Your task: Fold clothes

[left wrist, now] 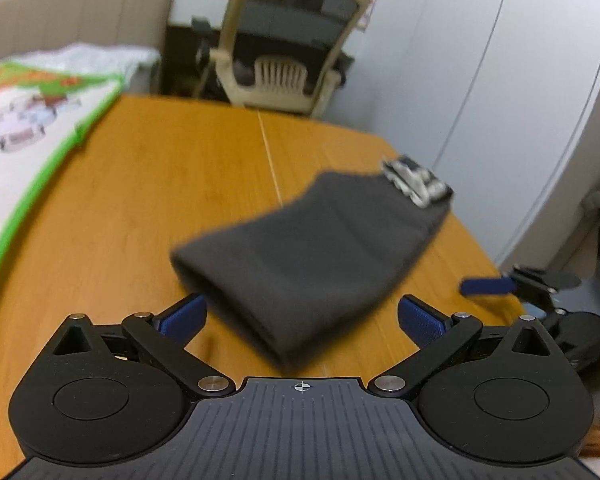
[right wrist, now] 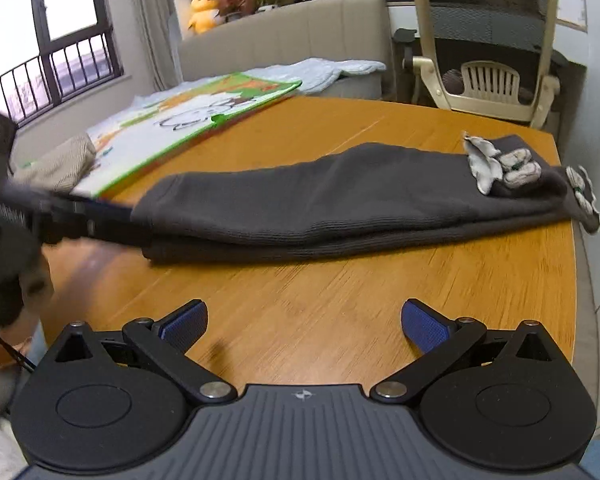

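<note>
A dark grey garment (left wrist: pixel 312 252) lies folded into a long narrow bundle on the wooden table (left wrist: pixel 148 200), with grey-white trim (left wrist: pixel 416 180) at its far end. My left gripper (left wrist: pixel 302 320) is open, its blue pads at the garment's near end. In the right wrist view the garment (right wrist: pixel 340 200) stretches across the table (right wrist: pixel 320 312). The left gripper (right wrist: pixel 112 222) touches its left end there. My right gripper (right wrist: pixel 304 326) is open and empty over bare wood, short of the garment. It shows in the left wrist view (left wrist: pixel 512 284) at the right edge.
A green-edged picture mat (left wrist: pixel 28 128) covers the table's left side; it also shows in the right wrist view (right wrist: pixel 188 112). A beige office chair (right wrist: pixel 488 40) stands behind the table. A striped cloth bundle (right wrist: pixel 60 164) lies by the mat. The table's right edge is close to the garment's trim.
</note>
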`<state>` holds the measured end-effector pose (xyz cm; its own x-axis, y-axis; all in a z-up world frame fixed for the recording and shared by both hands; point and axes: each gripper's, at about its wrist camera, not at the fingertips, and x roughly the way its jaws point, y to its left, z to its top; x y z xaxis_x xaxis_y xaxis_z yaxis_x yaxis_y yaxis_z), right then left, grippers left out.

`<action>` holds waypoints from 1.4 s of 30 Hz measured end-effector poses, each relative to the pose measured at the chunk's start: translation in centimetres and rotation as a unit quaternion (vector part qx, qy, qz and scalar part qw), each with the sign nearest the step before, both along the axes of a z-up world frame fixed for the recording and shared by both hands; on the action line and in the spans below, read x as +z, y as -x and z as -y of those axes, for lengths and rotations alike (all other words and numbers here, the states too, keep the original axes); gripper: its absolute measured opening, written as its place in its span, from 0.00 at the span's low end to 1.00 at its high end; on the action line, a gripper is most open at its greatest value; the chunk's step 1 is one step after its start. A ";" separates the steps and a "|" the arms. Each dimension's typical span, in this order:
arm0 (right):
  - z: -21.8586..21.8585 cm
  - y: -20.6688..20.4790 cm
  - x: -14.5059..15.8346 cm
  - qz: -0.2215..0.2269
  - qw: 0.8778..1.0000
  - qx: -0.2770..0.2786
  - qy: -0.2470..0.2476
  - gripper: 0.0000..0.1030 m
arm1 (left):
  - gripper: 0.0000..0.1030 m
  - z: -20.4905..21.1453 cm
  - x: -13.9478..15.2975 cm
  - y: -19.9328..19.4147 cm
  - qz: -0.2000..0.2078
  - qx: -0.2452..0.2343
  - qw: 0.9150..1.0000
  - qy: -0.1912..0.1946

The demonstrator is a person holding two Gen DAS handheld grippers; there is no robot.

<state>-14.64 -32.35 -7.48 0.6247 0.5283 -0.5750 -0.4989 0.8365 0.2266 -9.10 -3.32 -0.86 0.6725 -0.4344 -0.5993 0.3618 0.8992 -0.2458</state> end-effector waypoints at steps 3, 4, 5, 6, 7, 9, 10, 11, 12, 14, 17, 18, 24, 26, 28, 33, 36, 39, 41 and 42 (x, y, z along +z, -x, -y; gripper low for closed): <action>1.6 0.4 -0.5 -0.005 0.999 -0.006 -0.032 1.00 | 1.00 -1.2 -0.9 -1.6 -0.018 0.033 0.999 0.012; 2.3 0.5 -0.7 -0.007 0.999 -0.007 -0.042 1.00 | 1.00 -1.5 -1.2 -1.9 -0.019 0.037 0.999 0.014; 2.9 0.7 -0.9 -0.008 0.999 -0.010 -0.048 1.00 | 1.00 -1.9 -1.5 -2.1 -0.020 0.040 0.999 0.017; 3.6 0.8 -1.1 -0.009 0.999 -0.012 -0.051 1.00 | 1.00 -2.2 -1.8 -2.3 -0.021 0.043 0.999 0.020; 4.1 1.0 -1.3 -0.010 0.998 -0.014 -0.054 1.00 | 1.00 -2.2 -1.9 -2.2 -0.019 0.042 0.999 0.020; 4.8 0.7 -0.9 -0.010 0.998 -0.019 -0.053 1.00 | 1.00 -1.9 -1.9 -2.0 -0.018 0.038 0.999 0.018; 5.1 0.5 -0.6 -0.011 0.998 -0.021 -0.052 1.00 | 1.00 -1.7 -1.9 -1.9 -0.019 0.034 0.999 0.014; 5.4 0.5 -0.6 -0.010 0.998 -0.023 -0.050 1.00 | 1.00 -1.3 -1.8 -1.8 -0.020 0.030 0.999 0.008; 5.8 0.9 -0.8 -0.010 0.998 -0.025 -0.048 1.00 | 1.00 -0.9 -1.8 -1.3 -0.021 0.027 0.999 0.003; 5.9 -0.7 -0.5 -0.011 0.998 -0.030 -0.047 1.00 | 1.00 -0.1 -1.5 -0.5 -0.028 0.018 0.999 -0.005; 5.4 -2.0 0.0 -0.011 0.999 -0.030 -0.033 1.00 | 1.00 1.0 -1.0 0.7 -0.049 -0.012 0.999 -0.004; 5.1 -2.3 0.1 -0.011 0.999 -0.029 -0.022 1.00 | 1.00 1.4 -0.8 1.0 -0.060 -0.023 0.998 0.002; 3.7 -3.7 2.5 0.000 0.999 -0.048 0.024 1.00 | 1.00 2.8 1.8 0.3 -0.008 -0.004 1.000 0.008; 3.7 -4.5 3.8 -0.008 0.998 -0.057 -0.015 1.00 | 1.00 3.6 1.3 -0.6 -0.022 0.002 1.000 -0.009; 3.6 -6.3 4.8 -0.042 0.995 -0.059 -0.064 1.00 | 1.00 4.4 0.8 -0.8 -0.026 0.003 0.999 -0.026; 1.8 -11.3 4.4 -0.082 0.987 -0.078 -0.115 1.00 | 1.00 5.1 -0.1 0.4 -0.005 -0.003 0.998 -0.055; 0.1 -13.1 2.1 -0.096 0.985 -0.091 -0.107 1.00 | 1.00 4.9 -0.3 0.9 0.002 -0.006 0.998 -0.066; -0.3 -12.0 1.5 -0.073 0.985 -0.097 -0.120 1.00 | 1.00 4.5 -0.3 0.9 0.001 -0.005 0.998 -0.069; -0.3 -11.6 1.5 -0.076 0.986 -0.087 -0.123 1.00 | 1.00 4.2 -0.3 0.8 -0.002 -0.002 0.998 -0.069; -0.2 -11.5 1.5 -0.078 0.985 -0.083 -0.126 1.00 | 1.00 4.0 -0.3 0.7 -0.003 -0.001 0.998 -0.068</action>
